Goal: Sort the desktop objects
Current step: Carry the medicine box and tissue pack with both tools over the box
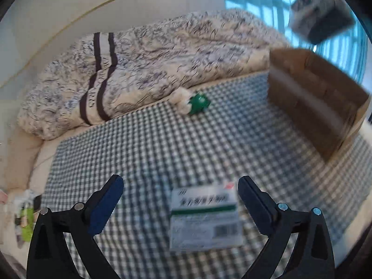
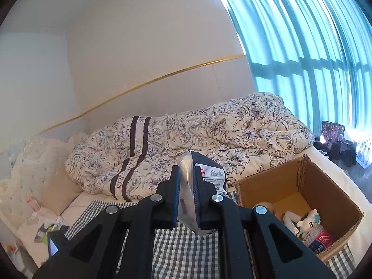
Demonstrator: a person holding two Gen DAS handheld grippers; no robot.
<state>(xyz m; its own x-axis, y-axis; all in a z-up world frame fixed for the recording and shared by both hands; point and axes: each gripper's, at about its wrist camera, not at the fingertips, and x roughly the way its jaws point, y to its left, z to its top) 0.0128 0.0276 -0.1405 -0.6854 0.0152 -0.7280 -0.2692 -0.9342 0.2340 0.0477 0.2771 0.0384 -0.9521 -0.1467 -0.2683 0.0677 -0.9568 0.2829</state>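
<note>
**Tissue pack pinched on my right, medicine box between my spread left fingers**

My right gripper (image 2: 188,200) pinches a dark tissue pack (image 2: 209,174) by its silvery sealed end. The pack's long axis runs away from the camera toward 12 o'clock, and its printed white label faces 3 o'clock. Only the right wrist view shows this grip close up. In the left wrist view the same pack appears as a blurred dark-and-grey block (image 1: 320,11) high at 1 o'clock, above the cardboard box (image 1: 313,100).

My left gripper (image 1: 180,200) is spread wide, holding nothing. Between its fingers, toward 6 o'clock, a flat white medicine box (image 1: 205,218) with a green stripe and a barcode lies on the checked cloth (image 1: 162,144). Its long sides run from 6 to 12 o'clock; the print is too blurred to read. A small green object (image 1: 198,103) sits at 12 o'clock beside the floral quilt (image 1: 139,69); the right view does not show it.

Only the right view looks into the open box (image 2: 302,181) at 4 o'clock: a white plush toy (image 2: 307,220) and a packet with red print (image 2: 323,239) lie inside.
</note>
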